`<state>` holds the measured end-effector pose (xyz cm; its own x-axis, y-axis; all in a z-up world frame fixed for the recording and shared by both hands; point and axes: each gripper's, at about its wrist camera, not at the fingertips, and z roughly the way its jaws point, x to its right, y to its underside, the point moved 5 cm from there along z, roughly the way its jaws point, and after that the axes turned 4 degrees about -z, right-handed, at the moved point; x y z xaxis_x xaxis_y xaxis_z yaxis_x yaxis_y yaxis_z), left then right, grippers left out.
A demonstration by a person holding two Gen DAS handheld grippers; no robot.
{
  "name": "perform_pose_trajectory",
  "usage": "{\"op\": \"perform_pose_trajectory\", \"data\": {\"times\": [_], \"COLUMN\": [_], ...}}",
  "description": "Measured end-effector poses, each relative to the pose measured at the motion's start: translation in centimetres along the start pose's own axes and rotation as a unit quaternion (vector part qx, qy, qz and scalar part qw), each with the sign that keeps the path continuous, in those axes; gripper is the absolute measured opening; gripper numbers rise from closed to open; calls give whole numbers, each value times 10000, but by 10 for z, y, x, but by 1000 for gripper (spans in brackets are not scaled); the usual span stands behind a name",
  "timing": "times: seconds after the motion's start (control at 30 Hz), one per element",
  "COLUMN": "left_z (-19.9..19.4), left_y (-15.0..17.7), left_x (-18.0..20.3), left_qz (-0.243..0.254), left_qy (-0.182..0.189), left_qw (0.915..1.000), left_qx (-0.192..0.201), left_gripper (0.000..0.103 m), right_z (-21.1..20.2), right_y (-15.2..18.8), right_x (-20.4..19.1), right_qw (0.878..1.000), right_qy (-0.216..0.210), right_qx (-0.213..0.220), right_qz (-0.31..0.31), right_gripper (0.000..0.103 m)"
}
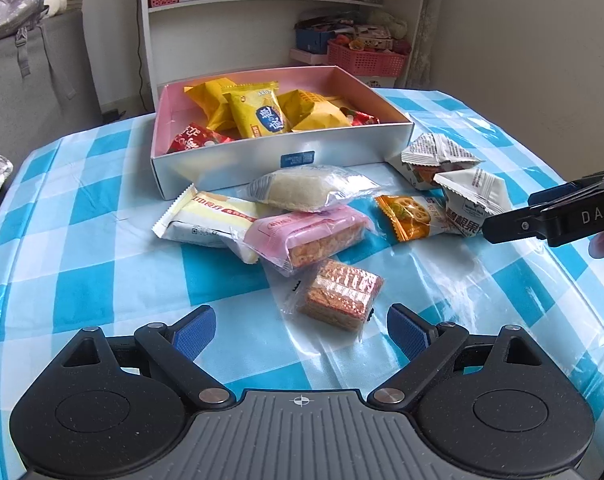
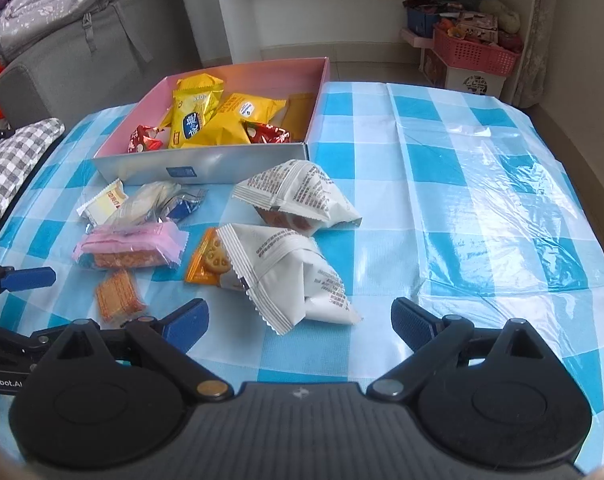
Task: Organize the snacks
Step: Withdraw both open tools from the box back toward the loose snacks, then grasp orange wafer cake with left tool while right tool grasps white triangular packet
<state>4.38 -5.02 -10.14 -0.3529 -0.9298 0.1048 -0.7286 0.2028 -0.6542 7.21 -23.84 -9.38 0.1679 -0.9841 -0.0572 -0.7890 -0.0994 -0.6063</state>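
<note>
A silver box with a pink inside [image 1: 238,168] [image 2: 206,168] stands on the checked table and holds several yellow and red snack packs. Loose snacks lie in front of it: a small red wafer pack [image 1: 340,294] [image 2: 118,294], a pink wafer pack [image 1: 310,236] [image 2: 130,246], a clear rice-cake pack [image 1: 302,188], a cream pack [image 1: 206,218], an orange biscuit pack [image 1: 410,216] [image 2: 208,260] and two white pyramid packs [image 2: 290,276] [image 2: 298,198]. My left gripper [image 1: 301,332] is open, just short of the red wafer pack. My right gripper [image 2: 300,322] is open, just short of the near white pack.
A blue-and-white checked cloth [image 2: 462,200] under clear plastic covers the table. White shelves [image 1: 270,4] with baskets stand behind, a red basket [image 2: 474,50] at the back right, a grey sofa [image 2: 74,64] at the left. The table's right half holds no snacks.
</note>
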Motion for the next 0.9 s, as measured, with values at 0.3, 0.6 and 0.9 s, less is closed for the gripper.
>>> {"op": "perform_pose_trajectory", "data": {"times": [0.3, 0.6, 0.9], "left_z": [15, 22, 26], "left_y": [11, 7, 2], "left_x": [16, 16, 16], "left_qz": [369, 346, 313], "left_qy": [290, 286, 309], "left_qw": [9989, 9988, 9988], "left_qx": [71, 213, 233], "left_gripper": [94, 92, 79], "right_z": [6, 11, 16], "right_y": [10, 4, 2], "right_x": [-9, -10, -10], "right_qw": [9971, 9957, 9957], "right_qy": [64, -30, -19], "right_qx": [279, 502, 503], "right_qz": [-704, -778, -778], "right_gripper": [97, 96, 88]}}
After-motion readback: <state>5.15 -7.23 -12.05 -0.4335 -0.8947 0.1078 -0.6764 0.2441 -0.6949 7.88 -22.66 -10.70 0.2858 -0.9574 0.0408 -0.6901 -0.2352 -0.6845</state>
